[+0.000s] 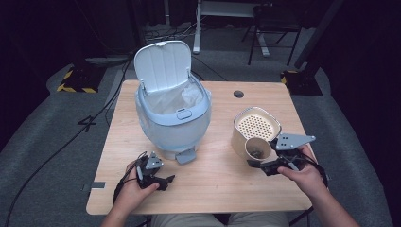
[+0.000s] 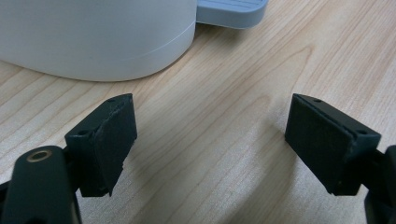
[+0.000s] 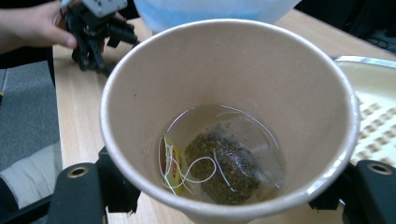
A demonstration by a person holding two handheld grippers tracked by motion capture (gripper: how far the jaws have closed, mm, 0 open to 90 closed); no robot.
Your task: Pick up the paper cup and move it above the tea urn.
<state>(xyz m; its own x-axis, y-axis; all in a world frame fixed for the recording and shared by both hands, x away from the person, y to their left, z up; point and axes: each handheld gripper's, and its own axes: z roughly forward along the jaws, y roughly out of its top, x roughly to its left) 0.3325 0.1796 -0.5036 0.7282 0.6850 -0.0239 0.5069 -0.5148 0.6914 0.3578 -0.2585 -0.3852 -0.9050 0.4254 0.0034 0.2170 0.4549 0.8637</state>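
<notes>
Paper cup (image 3: 229, 107) sits between the right gripper (image 1: 265, 163) jaws, which clamp it low on the wall from both sides; right gripper view looks straight down into it. In the high view the cup (image 1: 257, 149) is tilted toward the person, mouth facing the camera, just in front of the cream strainer bowl (image 1: 257, 124), near the table's right side. Cannot tell from the pictures whether the cup's base touches the table (image 1: 215, 189).

Inside the cup: one used tea bag (image 3: 224, 168) lying on the bottom in a little pale liquid, its white string looped over it, one small yellow tag (image 3: 172, 161) at the left of the bag. Tag print too small to read.

Left gripper (image 2: 210, 140) jaws stand wide apart, nothing between them, bare wood under them. In the high view it (image 1: 163, 179) rests at the front left of the table, held by the left hand (image 1: 137, 187), well apart from the cup. Just beyond it, the base of the light blue bin (image 1: 172, 118) and its foot pedal (image 1: 185, 156).

Counts: one cup, one tea bag, one tag, one strainer bowl, one bin with its lid (image 1: 163, 64) raised and a clear liner inside, two grippers, one table with one round hole (image 1: 239, 94) at the far edge.

No brand, label or legible writing anywhere.
</notes>
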